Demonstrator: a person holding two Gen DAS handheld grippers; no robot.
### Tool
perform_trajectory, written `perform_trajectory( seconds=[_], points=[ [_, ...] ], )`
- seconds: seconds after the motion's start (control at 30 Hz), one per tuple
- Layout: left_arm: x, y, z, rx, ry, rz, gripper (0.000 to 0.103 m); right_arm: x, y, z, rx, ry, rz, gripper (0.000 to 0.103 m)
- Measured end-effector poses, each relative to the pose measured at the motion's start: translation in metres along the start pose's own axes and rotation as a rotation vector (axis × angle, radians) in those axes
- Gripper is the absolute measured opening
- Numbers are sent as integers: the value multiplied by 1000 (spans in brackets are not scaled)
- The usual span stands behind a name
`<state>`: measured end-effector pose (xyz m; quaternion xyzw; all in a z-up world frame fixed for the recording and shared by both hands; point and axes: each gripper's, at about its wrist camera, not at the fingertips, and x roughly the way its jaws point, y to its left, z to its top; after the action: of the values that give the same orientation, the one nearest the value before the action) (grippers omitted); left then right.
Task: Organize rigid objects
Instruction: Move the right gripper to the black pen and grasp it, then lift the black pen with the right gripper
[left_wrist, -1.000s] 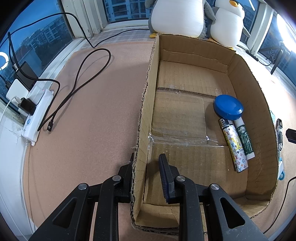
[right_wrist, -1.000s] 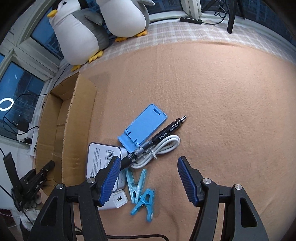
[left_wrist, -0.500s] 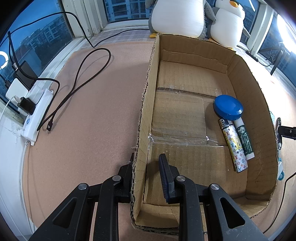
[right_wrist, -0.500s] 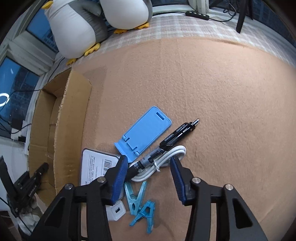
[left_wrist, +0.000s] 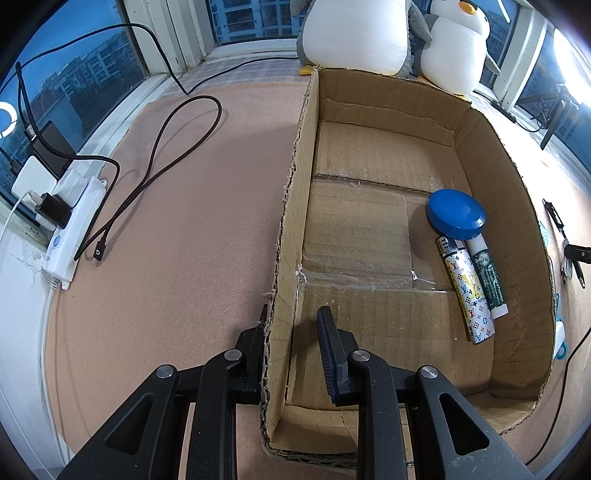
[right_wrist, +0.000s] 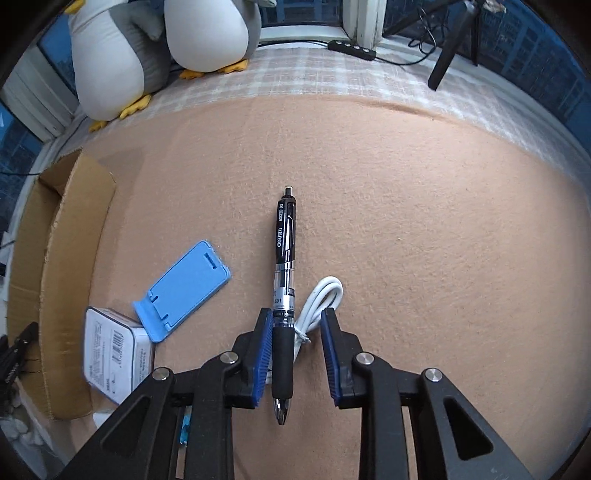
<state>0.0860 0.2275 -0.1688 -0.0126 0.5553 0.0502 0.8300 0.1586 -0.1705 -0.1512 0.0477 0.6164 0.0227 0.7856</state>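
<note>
A cardboard box (left_wrist: 291, 206) lies open on the tan mat. Inside it are a blue round lid (left_wrist: 456, 214), a patterned lighter (left_wrist: 467, 291) and a green tube (left_wrist: 489, 277). My left gripper (left_wrist: 295, 325) straddles the box's left wall, jaws partly closed, one finger (left_wrist: 330, 350) inside. In the right wrist view my right gripper (right_wrist: 295, 332) is open around a black pen (right_wrist: 284, 280) on the mat; the pen's grip lies against the left pad (right_wrist: 260, 354), with a gap to the right pad. A white cable (right_wrist: 317, 302) lies beside the pen.
A blue phone stand (right_wrist: 184, 288) and a white tin (right_wrist: 110, 354) lie left of the pen, by the box wall (right_wrist: 70, 258). Two plush penguins (left_wrist: 373, 33) stand behind the box. A power strip (left_wrist: 70, 229) and black cable (left_wrist: 162, 140) lie at left.
My right gripper has dropped and turned onto the pen, and its jaws have narrowed around it. The left gripper and the box have not moved.
</note>
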Motion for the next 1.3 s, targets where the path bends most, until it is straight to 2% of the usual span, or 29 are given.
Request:
perform_trajectory(
  seconds=[0.03,0.13,0.2,0.33,0.53,0.73,0.87,1.0,1.13,1.23,1.3],
  points=[
    [0,0,0,1,0,1,24,-3,-4,0,8,-6,0,24],
    [0,1,0,1,0,0,24,-9,-15,-1,16,-22,-28,39],
    [0,0,-1,0,0,1,24,-13,-22,0,31,-31,-25,42],
    [0,0,0,2,0,1,24,-20,-30,1,42,-44,-15,42],
    [0,0,0,1,0,1,24,-6,-16,16,28,-35,-8,42],
    [0,0,0,1,0,1,24,7,-4,21,-53,6,-67,41],
    [1,0,0,0,0,1,24,12,-2,24,-70,29,-81,25],
    [1,0,0,0,0,0,24,11,-4,25,-48,21,-64,20],
    [1,0,0,0,0,1,24,9,-13,27,-9,17,-23,19],
    [1,0,0,1,0,1,24,8,-18,28,-2,16,-27,20],
    [1,0,0,0,0,1,24,5,-20,26,-12,5,-43,27]
  ],
)
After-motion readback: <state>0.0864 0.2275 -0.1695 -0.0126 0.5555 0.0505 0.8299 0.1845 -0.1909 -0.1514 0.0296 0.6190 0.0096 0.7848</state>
